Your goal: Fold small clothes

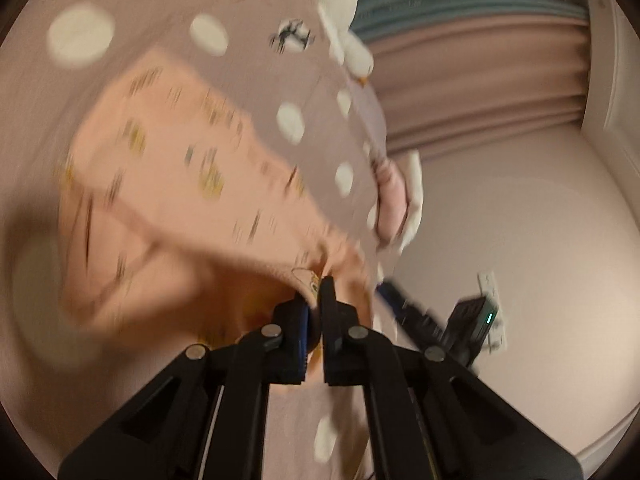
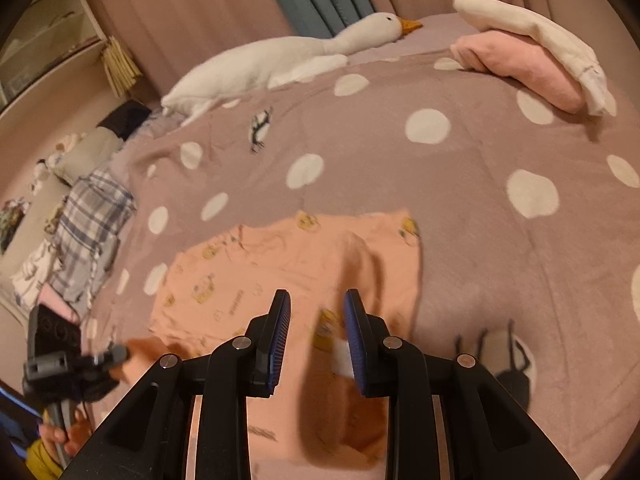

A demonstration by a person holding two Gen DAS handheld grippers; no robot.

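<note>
Left gripper (image 1: 316, 292) pinching the peach garment (image 1: 180, 184); right gripper (image 2: 316, 308) spread wide.
Only the right view shows the plush goose (image 2: 280, 60) on the dotted blanket (image 2: 460, 200).

So the piece being folded is a small peach-orange garment (image 2: 288, 264) with little yellow cartoon prints and bits of dark lettering scattered over it. It's spread mostly flat on the polka-dot bedspread (image 2: 460, 184), toward its near edge, with one strip doubled over on top and a small white label showing close to the camera. One corner is lifted off the bedspread, pinched in the left gripper (image 1: 316, 300), so the fabric (image 1: 180, 168) drapes and wrinkles there. That view is pretty motion-blurred.
</note>
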